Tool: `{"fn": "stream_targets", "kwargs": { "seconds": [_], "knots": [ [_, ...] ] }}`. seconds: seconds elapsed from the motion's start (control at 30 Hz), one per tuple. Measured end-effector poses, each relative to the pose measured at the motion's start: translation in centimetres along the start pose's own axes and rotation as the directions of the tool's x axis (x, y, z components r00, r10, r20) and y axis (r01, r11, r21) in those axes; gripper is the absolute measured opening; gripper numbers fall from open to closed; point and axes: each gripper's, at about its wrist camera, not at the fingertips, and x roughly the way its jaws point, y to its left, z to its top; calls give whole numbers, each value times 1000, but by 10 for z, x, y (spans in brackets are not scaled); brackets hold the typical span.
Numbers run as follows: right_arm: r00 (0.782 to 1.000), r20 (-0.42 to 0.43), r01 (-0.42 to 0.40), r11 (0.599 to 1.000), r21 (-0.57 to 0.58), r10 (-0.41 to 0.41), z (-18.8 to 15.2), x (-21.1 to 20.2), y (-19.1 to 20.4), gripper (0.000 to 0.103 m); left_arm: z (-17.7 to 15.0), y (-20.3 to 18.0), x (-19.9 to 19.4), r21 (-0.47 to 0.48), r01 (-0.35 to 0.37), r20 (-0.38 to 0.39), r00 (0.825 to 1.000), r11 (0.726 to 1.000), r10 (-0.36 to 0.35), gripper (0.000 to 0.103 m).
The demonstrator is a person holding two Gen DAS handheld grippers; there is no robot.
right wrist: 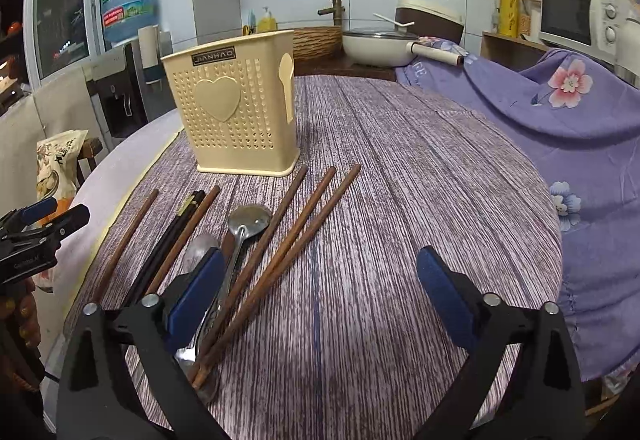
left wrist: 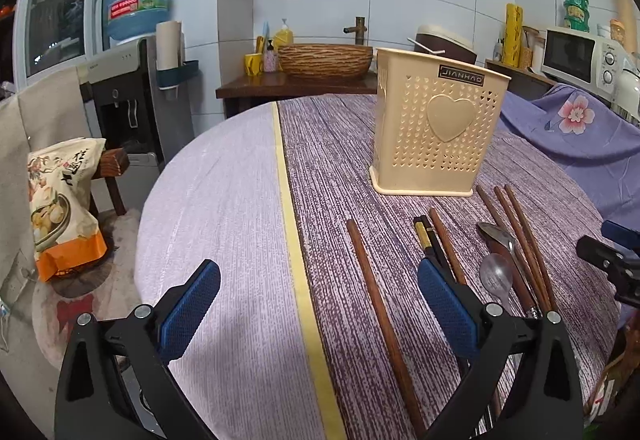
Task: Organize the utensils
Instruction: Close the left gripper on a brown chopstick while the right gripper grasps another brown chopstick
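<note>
Table point(right wrist: 400, 160): round, under a purple-streaked cloth; a pale yellow stripe point(left wrist: 294, 240) runs across the cloth, with lighter cloth towards the left edge.
Utensil holder point(left wrist: 434, 128): cream, perforated, heart on its face; stands upright towards the far edge.
Brown chopsticks point(right wrist: 304, 224): three lie fanned on the near side of the holder, tips pointing at it; apart from them, a single brown chopstick point(left wrist: 376, 304) lies nearest the yellow stripe.
Black chopsticks point(right wrist: 168, 240): a pair, side by side with one more brown stick.
Metal spoon point(right wrist: 248, 220): bowl towards the holder, among the sticks; a clear plastic spoon point(left wrist: 496, 276) just beside it.
Left gripper point(left wrist: 320, 304): fingers spread wide, holding nothing, above the cloth.
Right gripper point(right wrist: 320, 296): fingers wide apart, gripping nothing; left finger point(right wrist: 196, 296) over the spoon handles.
</note>
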Motion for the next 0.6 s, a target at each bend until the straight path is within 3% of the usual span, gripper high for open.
{"fn": "stream_targets", "kwargs": {
  "seconds": [0.27,0.5,0.6],
  "knots": [
    [993,-118,29,987,157,-11,33,52,-15,67,19,-1,28,-13,26,-72,997,1000,-27,85],
    [987,-150,83,981,177,-56,48,81,-16,50,24,-13,55,-15,39,-159,986,999,-41,64],
    [982,-180,97,979,180,-64,54,96,-18,44,26,-15,64,-22,38,-189,981,999,-41,60]
  ]
}}
